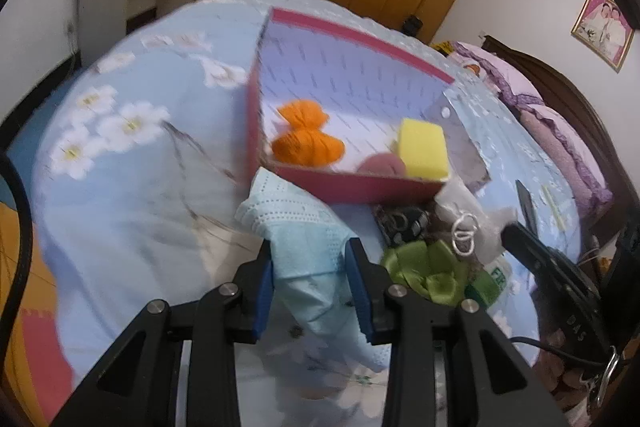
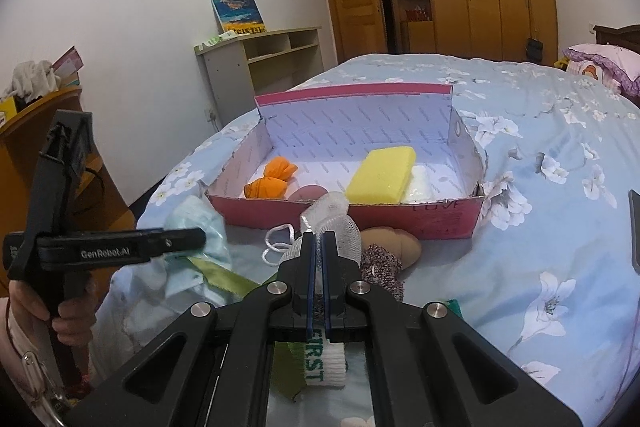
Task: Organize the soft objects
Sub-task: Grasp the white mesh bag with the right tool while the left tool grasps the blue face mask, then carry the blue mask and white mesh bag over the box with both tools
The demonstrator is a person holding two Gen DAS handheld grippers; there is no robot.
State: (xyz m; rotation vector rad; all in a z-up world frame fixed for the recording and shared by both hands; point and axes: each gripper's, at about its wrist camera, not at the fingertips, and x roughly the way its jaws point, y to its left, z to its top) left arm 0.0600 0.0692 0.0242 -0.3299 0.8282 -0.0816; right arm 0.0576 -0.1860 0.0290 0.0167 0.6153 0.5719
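The left hand-held gripper (image 1: pixel 308 247) has its blue-padded jaws partly open around a light blue perforated cloth (image 1: pixel 296 223), which passes between the pads; firm contact cannot be confirmed. The right hand-held gripper (image 2: pixel 319 239) has its jaws almost fully closed on a white mesh pouf (image 2: pixel 334 217), whose white cord loop (image 2: pixel 278 241) lies on the bed (image 2: pixel 540 187). Seen from the right wrist camera, the left unit's side arm carries the marking "GenRobot.AI". A pink cardboard box (image 2: pixel 400 221) with a white patterned lining rests on the floral blue bedspread. It contains an orange fabric bundle (image 2: pixel 272 179), a yellow sponge (image 2: pixel 382 173), a white item (image 2: pixel 420 183) beside the sponge, and a reddish round item (image 2: pixel 306 193). Faint handwriting on the box front is unreadable. Just in front of the box lie a green ribbon (image 2: pixel 224 277), a tan soft item (image 2: pixel 394 241), a speckled knit item (image 2: pixel 380 265) and a white knit piece (image 2: pixel 324 361) lettered "FIRST" in green.
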